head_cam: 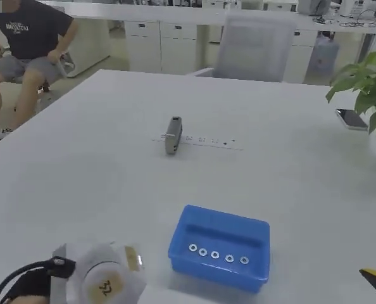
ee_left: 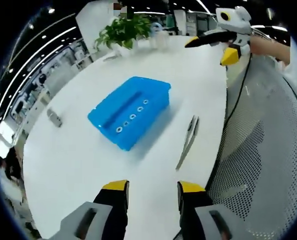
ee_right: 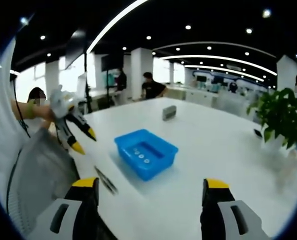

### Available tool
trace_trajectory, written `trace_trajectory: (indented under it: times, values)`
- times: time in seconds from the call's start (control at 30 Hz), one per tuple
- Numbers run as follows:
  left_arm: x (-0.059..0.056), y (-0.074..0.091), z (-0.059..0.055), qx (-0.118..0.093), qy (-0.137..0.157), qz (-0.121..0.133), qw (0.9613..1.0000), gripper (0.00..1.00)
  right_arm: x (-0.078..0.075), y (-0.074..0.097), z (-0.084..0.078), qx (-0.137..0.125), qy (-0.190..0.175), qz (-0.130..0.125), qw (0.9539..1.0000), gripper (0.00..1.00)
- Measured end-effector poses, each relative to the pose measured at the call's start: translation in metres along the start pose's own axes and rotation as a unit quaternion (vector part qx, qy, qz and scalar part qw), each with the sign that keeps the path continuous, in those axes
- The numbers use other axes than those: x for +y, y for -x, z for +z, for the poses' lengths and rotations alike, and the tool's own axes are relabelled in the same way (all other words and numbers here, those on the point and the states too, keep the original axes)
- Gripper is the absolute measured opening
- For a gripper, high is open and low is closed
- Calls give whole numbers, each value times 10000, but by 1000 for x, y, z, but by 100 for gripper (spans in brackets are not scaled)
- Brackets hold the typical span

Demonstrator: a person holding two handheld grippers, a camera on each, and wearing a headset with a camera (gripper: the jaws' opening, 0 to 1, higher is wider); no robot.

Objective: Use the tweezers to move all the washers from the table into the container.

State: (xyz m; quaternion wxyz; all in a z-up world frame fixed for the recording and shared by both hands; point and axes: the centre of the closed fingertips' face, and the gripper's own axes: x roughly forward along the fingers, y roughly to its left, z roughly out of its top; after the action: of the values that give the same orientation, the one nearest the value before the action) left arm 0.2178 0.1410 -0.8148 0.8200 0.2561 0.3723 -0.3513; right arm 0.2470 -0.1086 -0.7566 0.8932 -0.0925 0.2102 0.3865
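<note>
- The left claw [ee_left: 153, 192] has its yellow-tipped jaws spread with nothing between them. The right claw [ee_right: 149, 186] is spread wider and is equally empty.
- The slim silver metal tweezers [ee_left: 187, 142] lie flat on the white tabletop [ee_left: 78, 165], just ahead of the left claw and a little to its right. For the right claw they lie ahead and low, near its left jaw.
- The shallow blue plastic rectangular container [ee_left: 153, 117] sits farther ahead of the left claw, beyond the tweezers and to their left. It is ahead of the right claw too, roughly midway between its jaws.
- Five small silver metal ring washers [ee_left: 132, 116] lie in a row inside the container, so the moving looks finished.
- The tweezers should be light, smooth and springy, and apt to twist or slide in a hard grip. Because they lie flat on a hard top, they leave little edge to get under.
- Their arms look parted at the end farther from the left claw. The best hold is probably across both arms near mid-length, so that squeezing brings the tips together.
- The washers look thin, hard and slippery, so each would need a gentle pinch across its rim.
</note>
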Motion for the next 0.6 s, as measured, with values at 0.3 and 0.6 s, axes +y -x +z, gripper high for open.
trace_trajectory:
  times: [0.3, 0.6]
  values:
    - [40, 50, 24, -1958, 1677, 1083, 9601, 73, -6, 2, 10, -393, -131, -268, 9988, 97]
    - [40, 71, 57, -3330, 2081, 1279, 9107, 99, -2, 10, 28, -917, -241, -314, 9950, 99]
